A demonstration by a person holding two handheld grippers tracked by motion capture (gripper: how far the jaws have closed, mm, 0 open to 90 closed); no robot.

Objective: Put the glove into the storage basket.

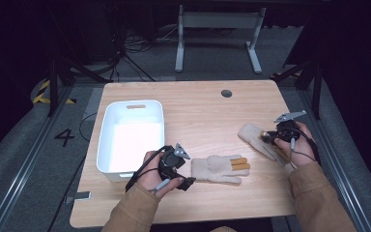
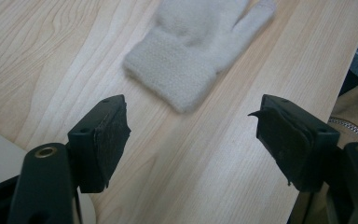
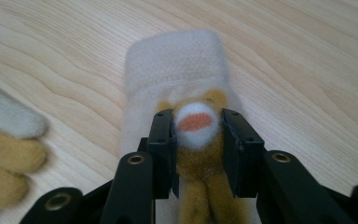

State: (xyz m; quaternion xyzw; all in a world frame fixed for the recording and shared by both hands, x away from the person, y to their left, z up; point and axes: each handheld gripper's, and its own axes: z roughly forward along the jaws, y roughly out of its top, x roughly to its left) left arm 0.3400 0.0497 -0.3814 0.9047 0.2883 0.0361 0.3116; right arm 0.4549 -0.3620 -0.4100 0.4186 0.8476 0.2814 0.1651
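Two cream knit gloves with tan fingertips on a wooden table, beside a white plastic bin at its left. First glove lies flat near the front edge, cuff toward the left gripper, whose jaws stand wide apart with nothing between them, the cuff just ahead of them. Second glove lies at the right side of the table; the right gripper is closed on a small animal-face decoration on its back, white muzzle with an orange mouth bulging between the jaws. Handling, as judged: light, soft and limp, will sag and fold when lifted; fuzzy knit grips well, not fragile. Best hold is the thicker ribbed cuff or a pinched fold of the palm. A painted "4" shows on the floor left of the table; no brand or label readable on the gloves.
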